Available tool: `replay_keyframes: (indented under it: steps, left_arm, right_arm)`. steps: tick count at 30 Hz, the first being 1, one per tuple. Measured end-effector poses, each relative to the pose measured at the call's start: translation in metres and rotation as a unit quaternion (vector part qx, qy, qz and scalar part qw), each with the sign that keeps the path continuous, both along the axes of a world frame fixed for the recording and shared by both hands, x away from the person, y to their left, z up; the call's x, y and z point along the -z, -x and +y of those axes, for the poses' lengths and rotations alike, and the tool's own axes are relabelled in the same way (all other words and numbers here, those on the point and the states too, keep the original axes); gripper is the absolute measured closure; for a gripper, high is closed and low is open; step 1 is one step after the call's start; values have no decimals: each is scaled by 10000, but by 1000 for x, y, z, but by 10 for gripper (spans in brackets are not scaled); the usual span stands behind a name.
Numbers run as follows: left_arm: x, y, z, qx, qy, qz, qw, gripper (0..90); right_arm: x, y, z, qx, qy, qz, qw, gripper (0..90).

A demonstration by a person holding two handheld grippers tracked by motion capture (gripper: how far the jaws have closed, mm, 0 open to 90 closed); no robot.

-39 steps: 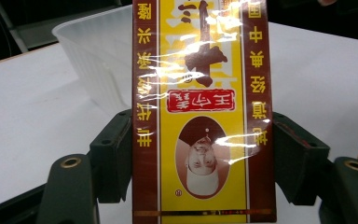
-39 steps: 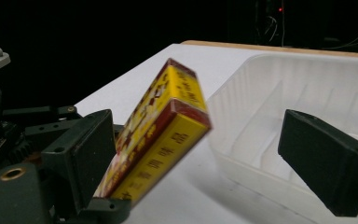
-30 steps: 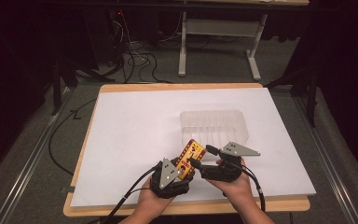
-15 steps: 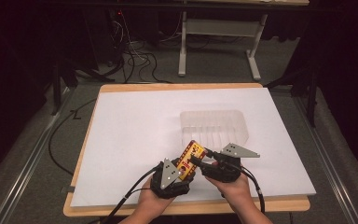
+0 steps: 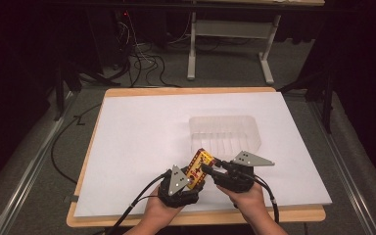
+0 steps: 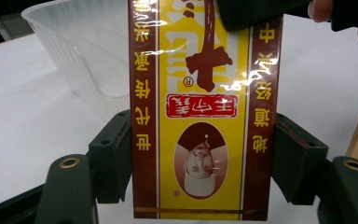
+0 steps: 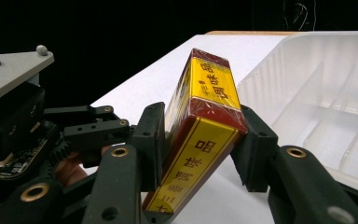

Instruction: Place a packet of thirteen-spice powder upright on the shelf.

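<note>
- right now, taking the clear plastic tray (image 5: pixel 225 134) as my landmark: it sits on the white table (image 5: pixel 137 142), and everything i handle is on its near side, toward my body.
- my left gripper (image 5: pixel 190 177) is nearer to me than the tray and off to its left; its jaws are pressed onto the two long edges of the yellow-and-red box (image 5: pixel 199 166), pinching it across its width. in the left gripper view the box (image 6: pixel 200 116) stands up between my pads with its print upside down.
- my right gripper (image 5: pixel 210 169) lies just in front of the tray's near wall. its jaws have just been closing, with the box between them; in the right gripper view both pads press the box's (image 7: pixel 200 126) top end, gripping it.
- the box is tilted, lifted off the table, its upper end leaning toward the tray's near left corner, close beside it, outside the tray.
</note>
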State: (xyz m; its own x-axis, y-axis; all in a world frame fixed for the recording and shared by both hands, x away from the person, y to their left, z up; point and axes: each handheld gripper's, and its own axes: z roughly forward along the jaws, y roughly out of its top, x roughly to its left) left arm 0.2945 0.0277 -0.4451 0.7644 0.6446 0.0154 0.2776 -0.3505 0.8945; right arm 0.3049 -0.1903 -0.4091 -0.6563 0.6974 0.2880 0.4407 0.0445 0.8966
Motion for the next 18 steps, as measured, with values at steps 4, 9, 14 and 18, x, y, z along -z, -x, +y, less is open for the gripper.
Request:
replay_keyframes:
  steps: [4,9,14,18]
  left_arm:
    - [1,0,-1,8,-25,-46,10000,325]
    - [2,1,-1,7,-47,-105,9999,323]
    - [3,1,-1,26,-52,-153,9999,318]
    - [3,0,0,6,-70,-146,9999,278]
  right_arm:
    - [-1,2,1,-18,-22,-7,10000,627]
    - [-4,5,3,-15,-2,-69,10000,646]
    - [-5,7,4,1,-5,-85,10000,658]
    - [-8,8,2,75,54,-212,9997,669]
